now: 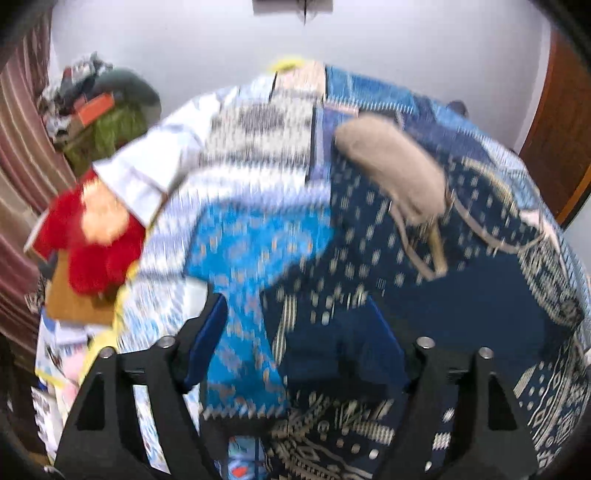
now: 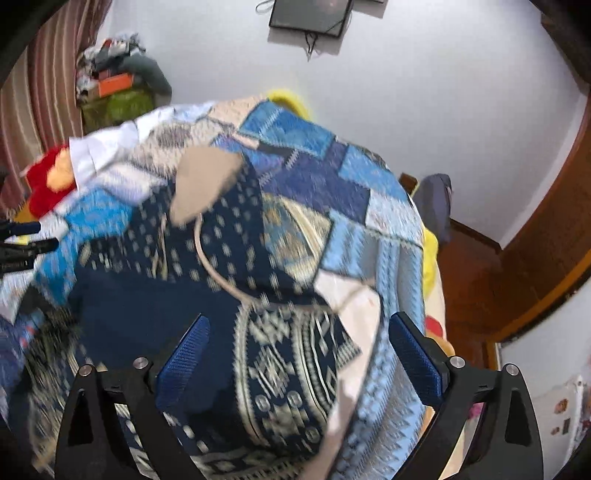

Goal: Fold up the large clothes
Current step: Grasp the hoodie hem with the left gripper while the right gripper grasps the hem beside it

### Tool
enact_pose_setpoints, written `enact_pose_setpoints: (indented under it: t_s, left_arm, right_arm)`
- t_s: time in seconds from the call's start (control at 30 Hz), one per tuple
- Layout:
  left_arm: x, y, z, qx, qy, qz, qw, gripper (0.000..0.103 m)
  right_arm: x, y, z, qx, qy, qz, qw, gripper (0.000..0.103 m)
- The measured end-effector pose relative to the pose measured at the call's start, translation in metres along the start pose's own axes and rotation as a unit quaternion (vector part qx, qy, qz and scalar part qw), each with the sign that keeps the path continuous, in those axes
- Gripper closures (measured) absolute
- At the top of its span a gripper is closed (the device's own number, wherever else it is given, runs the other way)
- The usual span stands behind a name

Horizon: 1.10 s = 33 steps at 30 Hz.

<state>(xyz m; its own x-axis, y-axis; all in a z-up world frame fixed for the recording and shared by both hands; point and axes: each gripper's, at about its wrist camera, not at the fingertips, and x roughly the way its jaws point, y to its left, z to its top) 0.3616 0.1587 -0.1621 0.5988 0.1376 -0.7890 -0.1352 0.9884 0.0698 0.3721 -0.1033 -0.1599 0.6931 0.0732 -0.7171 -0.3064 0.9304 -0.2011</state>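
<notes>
Motion blur smears the patterned garment (image 1: 369, 295); a dark frame (image 1: 291, 5) on the wall is cut off at the top edge.

Matt woven cloth garment (image 2: 280, 354), ribbed blue rubbery pads (image 2: 184, 354), glossy wooden door (image 2: 517, 266)

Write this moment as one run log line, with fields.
left tool: open, holds nothing | right tool: open, holds nothing | navy patterned garment: lying on patchwork blanket, drawstring loose
</notes>
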Motion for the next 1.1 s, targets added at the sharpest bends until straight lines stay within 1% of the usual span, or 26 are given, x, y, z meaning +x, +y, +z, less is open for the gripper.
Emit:
enact_pose_setpoints:
  t_s: [0.07,0.17,0.27,0.37,0.5,0.63,0.67,0.73,0.8,0.87,0.97,1.0,1.07,1.1]
  left_arm:
    - [0.001,-0.005,0.019,0.009,-0.019,0.003,0.9998,0.017]
    - [0.007,-0.014,0.038,0.017,-0.027,0.005,0.9995,0.008]
    - [0.017,-0.02,0.051,0.017,-0.026,-0.005,0.9995,0.007]
    - [0.038,-0.027,0.063,0.015,-0.02,-0.015,0.9996,0.007]
    - [0.079,-0.032,0.077,0.0,0.005,-0.03,0.9995,0.007]
    - [0.125,-0.03,0.088,-0.029,0.039,-0.046,0.9977,0.007]
    - [0.136,-0.029,0.09,-0.038,0.049,-0.051,0.9968,0.007]
    - [0.157,-0.026,0.094,-0.056,0.064,-0.057,0.9948,0.007]
    - [0.178,-0.025,0.098,-0.071,0.079,-0.063,0.9924,0.007]
    - [0.193,-0.024,0.101,-0.084,0.09,-0.069,0.99,0.007]
    - [0.212,-0.025,0.104,-0.105,0.096,-0.086,0.9861,0.007]
    - [0.218,-0.025,0.104,-0.114,0.096,-0.094,0.9844,0.007]
    - [0.226,-0.028,0.104,-0.126,0.087,-0.086,0.9845,0.006]
    - [0.227,-0.029,0.104,-0.127,0.081,-0.08,0.9853,0.006]
  right_arm:
    - [0.003,0.003,0.015,0.005,-0.005,0.006,1.0,0.004]
    - [0.013,0.007,0.04,0.01,-0.013,0.019,1.0,0.003]
    - [0.03,0.011,0.066,0.019,-0.013,0.029,0.999,0.003]
    - [0.05,0.011,0.084,0.041,-0.011,0.041,0.998,0.003]
    - [0.087,0.009,0.103,0.075,0.004,0.059,0.995,0.003]
    - [0.143,0.007,0.113,0.119,0.046,0.087,0.988,0.003]
    - [0.156,0.007,0.113,0.124,0.053,0.082,0.987,0.003]
    - [0.179,0.011,0.113,0.123,0.06,0.068,0.988,0.003]
    - [0.202,0.019,0.114,0.111,0.076,0.068,0.989,0.003]
    - [0.221,0.026,0.116,0.102,0.092,0.08,0.987,0.003]
    - [0.241,0.033,0.119,0.113,0.1,0.107,0.983,0.003]
    - [0.245,0.035,0.12,0.119,0.094,0.107,0.983,0.004]
    - [0.248,0.041,0.122,0.121,0.077,0.099,0.985,0.018]
    - [0.25,0.044,0.123,0.116,0.075,0.099,0.985,0.023]
